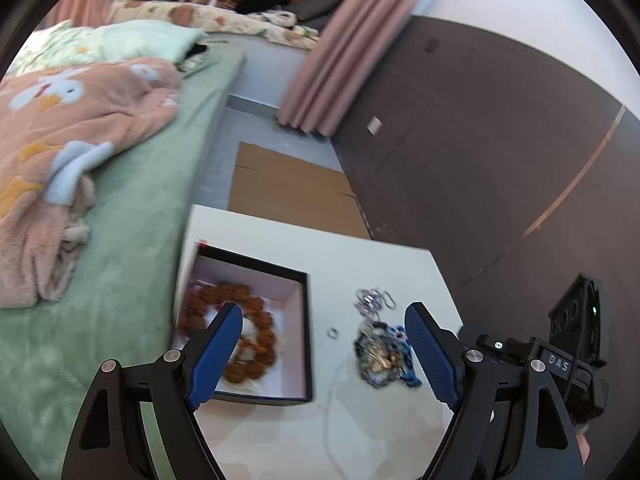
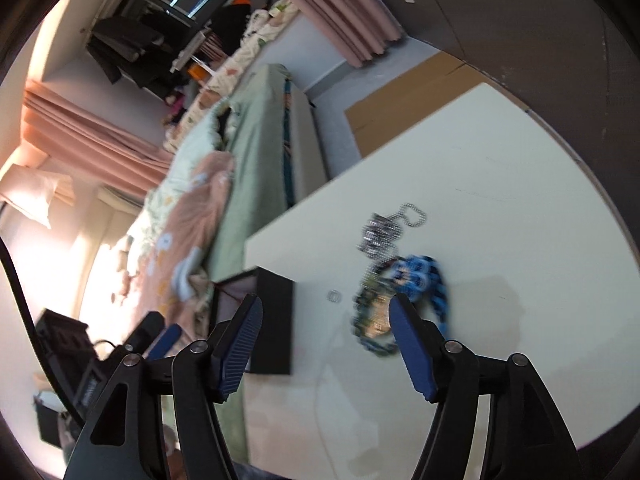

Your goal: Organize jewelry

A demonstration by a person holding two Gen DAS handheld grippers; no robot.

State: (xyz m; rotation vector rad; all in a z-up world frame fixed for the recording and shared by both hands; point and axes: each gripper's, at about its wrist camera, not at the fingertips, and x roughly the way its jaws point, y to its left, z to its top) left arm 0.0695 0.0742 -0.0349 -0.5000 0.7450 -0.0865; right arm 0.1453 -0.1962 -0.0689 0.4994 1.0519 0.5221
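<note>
- Bench (image 1: 360, 248), white, under both tools; bed (image 1: 152, 208) with green sheet along its left edge, pink blanket (image 1: 60, 152) heaped on it.
- Left tool (image 1: 324, 330): wide open, nothing between its blue pads (image 1: 224, 344), hanging above the bench.
- Box (image 1: 306, 320), black-walled with pale lining, under and just ahead of the left tool's left finger; brown bead bracelet (image 1: 260, 328) lying coiled inside, partly hidden by that finger.
- Ring (image 1: 333, 333), small, alone on the bench between the left tool's fingers, just right of the box.
- Tangle (image 1: 380, 356) of blue and gold-toned jewelry beside the left tool's right finger, on the bench; silver chain (image 1: 374, 300) just beyond it, touching or nearly so, too blurred to tell.
- Right tool (image 2: 326, 306): open, gripping nothing, also above the bench.
- Same tangle (image 2: 404, 300) just ahead of the right tool's right finger, partly behind its tip; silver chain (image 2: 384, 232) farther ahead; ring (image 2: 333, 296) between the fingers; box (image 2: 276, 320) behind its left finger.
- Cardboard (image 1: 288, 188) flat on the floor beyond the bench, well ahead of both tools.
</note>
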